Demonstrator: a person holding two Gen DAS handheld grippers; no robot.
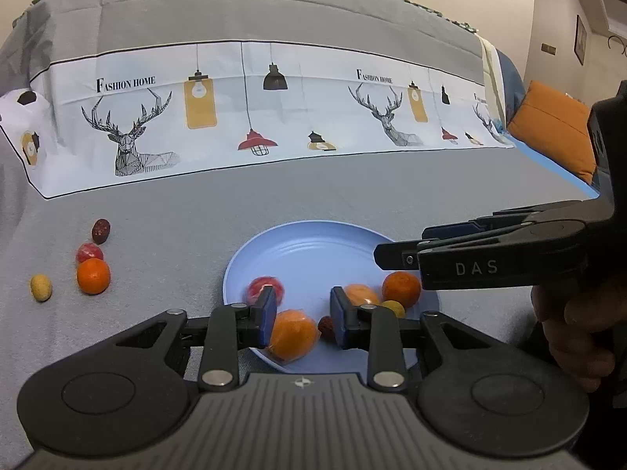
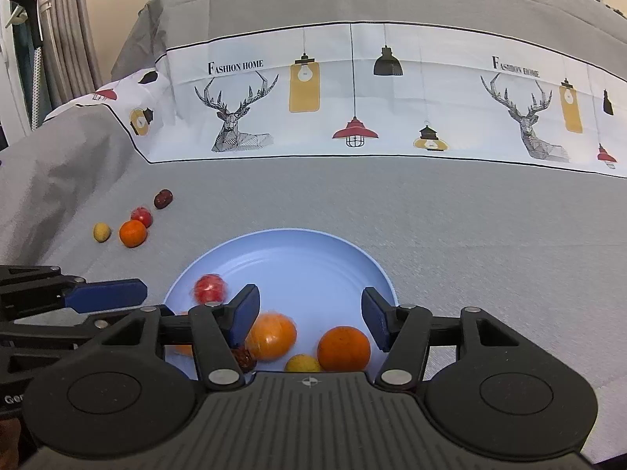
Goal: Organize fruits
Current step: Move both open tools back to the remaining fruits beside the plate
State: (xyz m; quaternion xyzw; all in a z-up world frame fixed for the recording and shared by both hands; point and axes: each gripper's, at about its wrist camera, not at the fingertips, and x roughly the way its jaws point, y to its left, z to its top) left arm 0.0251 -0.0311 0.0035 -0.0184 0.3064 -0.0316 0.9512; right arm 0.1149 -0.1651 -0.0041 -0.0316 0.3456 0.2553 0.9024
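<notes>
Your left gripper (image 1: 299,315) had fingers parted, empty, over the blue plate (image 1: 313,250) on the bed; right gripper (image 2: 309,313) likewise released. Loose mandarin (image 1: 93,276) lay w/ other fruit well left: light, round, prob. rolls, so pinch across its middle, gently.

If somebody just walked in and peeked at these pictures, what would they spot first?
Probably the light blue plate in the middle of the grey bed cover, with bright fruits piled at its near edge, like the big orange and a red fruit. Next, the white cloth with deer and lamps stretched behind it. Four more little fruits sit off to the left on the cover, such as a small orange.
</notes>
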